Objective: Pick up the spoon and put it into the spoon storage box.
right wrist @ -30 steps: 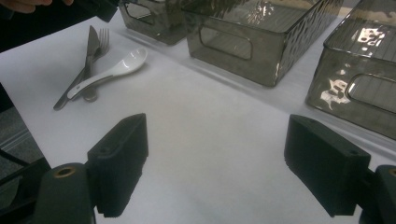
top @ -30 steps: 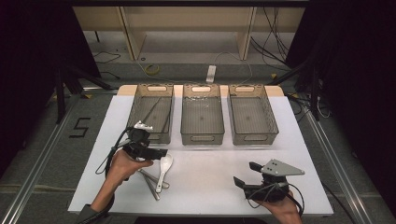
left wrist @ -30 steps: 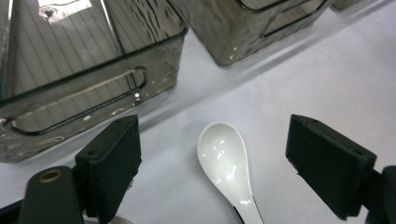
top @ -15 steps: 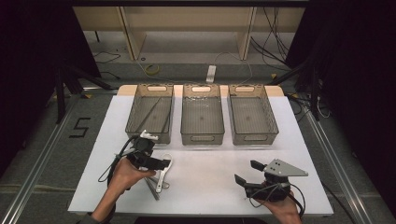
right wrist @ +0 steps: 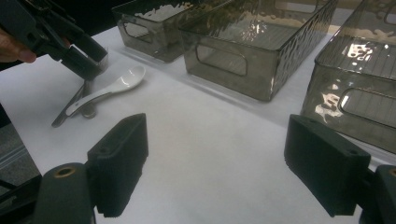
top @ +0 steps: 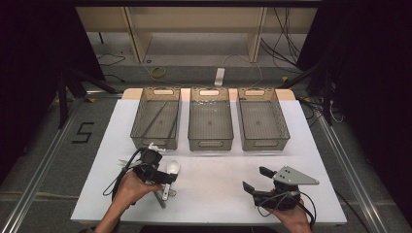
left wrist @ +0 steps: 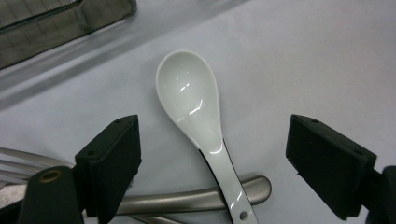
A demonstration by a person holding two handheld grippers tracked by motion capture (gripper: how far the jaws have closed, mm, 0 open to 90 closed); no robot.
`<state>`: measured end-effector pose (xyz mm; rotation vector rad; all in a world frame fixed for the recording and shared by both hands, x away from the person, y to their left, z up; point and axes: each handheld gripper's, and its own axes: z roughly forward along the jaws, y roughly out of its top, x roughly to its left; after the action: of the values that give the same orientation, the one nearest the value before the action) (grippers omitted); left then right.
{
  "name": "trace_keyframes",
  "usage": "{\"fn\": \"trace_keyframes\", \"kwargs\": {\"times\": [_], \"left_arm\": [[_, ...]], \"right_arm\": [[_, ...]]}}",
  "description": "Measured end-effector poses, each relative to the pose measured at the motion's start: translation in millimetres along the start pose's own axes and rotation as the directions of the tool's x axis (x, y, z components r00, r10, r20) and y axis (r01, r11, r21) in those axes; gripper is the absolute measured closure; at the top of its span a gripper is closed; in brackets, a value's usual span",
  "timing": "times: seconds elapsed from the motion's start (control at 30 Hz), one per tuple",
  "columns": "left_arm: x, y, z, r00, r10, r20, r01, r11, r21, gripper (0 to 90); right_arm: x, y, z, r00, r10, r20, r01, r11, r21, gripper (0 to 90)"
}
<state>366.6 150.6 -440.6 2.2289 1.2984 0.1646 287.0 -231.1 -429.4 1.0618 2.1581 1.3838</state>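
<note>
A white ceramic spoon [left wrist: 191,102] lies bowl-up on the white table [top: 218,170], its handle crossing a grey metal utensil handle [left wrist: 187,200]. Fork tines [left wrist: 18,161] show at the left edge of the left gripper view. My left gripper [left wrist: 215,140] hovers open just above the spoon, one jaw on either side of its handle, touching nothing. In the high view the left gripper [top: 165,175] is at the near left, over the spoon [top: 172,167]. My right gripper [top: 257,179] rests open at the near right. The right gripper [right wrist: 223,161] has only bare table between its jaws.
Three smoky clear bins stand in a row at the back: left bin [top: 138,119], middle bin [top: 210,144], right bin [top: 282,119]. Thin dark sticks [top: 155,119] lie in the left bin. Bare table stretches between the two grippers.
My left gripper has come back from the left bin's front toward the near edge and settled over the spoon. The right gripper has stayed put.
</note>
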Motion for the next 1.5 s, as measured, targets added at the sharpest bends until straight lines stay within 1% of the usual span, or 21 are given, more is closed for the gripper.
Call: {"fn": "trace_keyframes", "kwargs": {"times": [0.1,0.13,0.23,0.3,0.33,0.4,0.53,0.6,0.77,0.83,0.9,1.0,1.07,1.13,1.17,1.2,1.23,1.33,1.43,1.5], "left_arm": [[-1.2,-1.1,0.4,1.0000,-0.002,0.002,0.002,0.9999,0.011,17.8],[-1.3,-1.5,1.1,1.0000,0.004,-0.001,-0.004,0.9998,0.017,18.3],[-1.7,-2.8,4.1,1.0000,0.001,-0.001,-0.001,0.9993,0.037,21.2],[-1.3,-3.7,5.1,0.9999,0.008,-0.011,-0.008,0.9987,0.050,23.4],[-1.8,-4.3,5.4,1.0000,0.005,-0.004,-0.005,0.9987,0.050,24.2],[-2.3,-5.2,4.6,0.9998,0.012,0.013,-0.013,0.9982,0.058,25.3],[-2.9,-7.8,4.3,0.9998,0.012,0.018,-0.013,0.9975,0.069,30.1],[-2.7,-9.0,4.3,0.9996,0.024,0.011,-0.025,0.9960,0.086,32.1],[-2.8,-10.6,7.2,0.9992,0.030,0.027,-0.032,0.9946,0.098,39.7],[-0.1,-10.4,12.2,0.9994,0.013,0.032,-0.016,0.9937,0.111,43.3],[2.5,-10.5,15.8,0.9994,0.004,0.034,-0.008,0.9919,0.127,45.9],[5.5,-9.4,16.9,0.9987,-0.015,0.049,0.009,0.9923,0.124,50.3],[7.6,-8.1,18.1,0.9981,-0.023,0.056,0.016,0.9922,0.123,52.9],[7.9,-7.4,22.0,0.9974,-0.029,0.066,0.019,0.9899,0.141,55.2],[7.7,-7.4,24.3,0.9974,-0.021,0.069,0.011,0.9881,0.153,55.9],[6.6,-7.5,26.7,0.9978,-0.013,0.065,0.002,0.9870,0.161,56.9],[5.3,-7.0,26.5,0.9986,-0.003,0.053,-0.005,0.9872,0.159,58.4],[4.1,-6.8,27.1,0.9995,0.009,0.030,-0.014,0.9872,0.159,65.3],[2.9,-6.8,27.3,0.9997,0.022,0.015,-0.024,0.9869,0.159,69.3],[2.5,-6.6,27.4,0.9993,0.039,0.000,-0.038,0.9861,0.162,72.8]], "right_arm": [[0.4,-0.8,0.6,1.0000,-0.002,-0.001,0.002,1.000,0.008,22.7],[0.4,-1.0,0.6,1.0000,-0.001,0.000,0.001,1.000,0.009,22.7],[-0.1,-1.2,0.3,1.0000,-0.002,0.002,0.002,1.000,0.008,22.7],[0.1,-1.1,0.3,1.0000,-0.002,0.003,0.002,1.000,0.009,22.7],[0.3,-1.1,0.4,1.0000,-0.003,0.003,0.003,1.000,0.011,22.7],[0.6,-1.2,1.4,1.0000,-0.004,-0.001,0.004,1.000,0.012,22.9],[2.6,-1.2,3.3,0.9999,-0.015,-0.004,0.016,1.000,0.025,22.8],[4.1,-1.2,2.8,0.9996,-0.027,-0.003,0.027,0.999,0.025,22.9],[6.6,-0.5,3.1,0.9995,-0.031,-0.005,0.031,0.999,0.029,23.0],[8.5,-0.5,4.6,0.9993,-0.037,-0.005,0.037,0.999,0.036,23.0],[9.7,-0.5,6.0,0.9991,-0.043,-0.008,0.043,0.998,0.040,23.0],[10.8,-0.9,7.6,0.9988,-0.048,-0.005,0.048,0.998,0.044,23.1],[10.7,-1.3,8.1,0.9988,-0.049,-0.006,0.049,0.998,0.049,23.2],[10.6,-1.5,8.3,0.9988,-0.049,-0.007,0.050,0.998,0.050,23.3],[10.5,-1.5,8.4,0.9988,-0.049,-0.005,0.049,0.998,0.049,23.3],[10.4,-1.4,8.3,0.9988,-0.050,-0.003,0.050,0.998,0.050,23.3],[10.4,-1.2,8.2,0.9988,-0.048,0.000,0.048,0.998,0.049,23.4],[9.7,-1.1,7.7,0.9990,-0.045,0.003,0.045,0.998,0.046,23.5],[10.2,-1.2,8.0,0.9989,-0.047,0.003,0.047,0.998,0.049,23.6],[10.4,-1.4,8.5,0.9986,-0.053,0.004,0.052,0.997,0.055,23.7]]}}
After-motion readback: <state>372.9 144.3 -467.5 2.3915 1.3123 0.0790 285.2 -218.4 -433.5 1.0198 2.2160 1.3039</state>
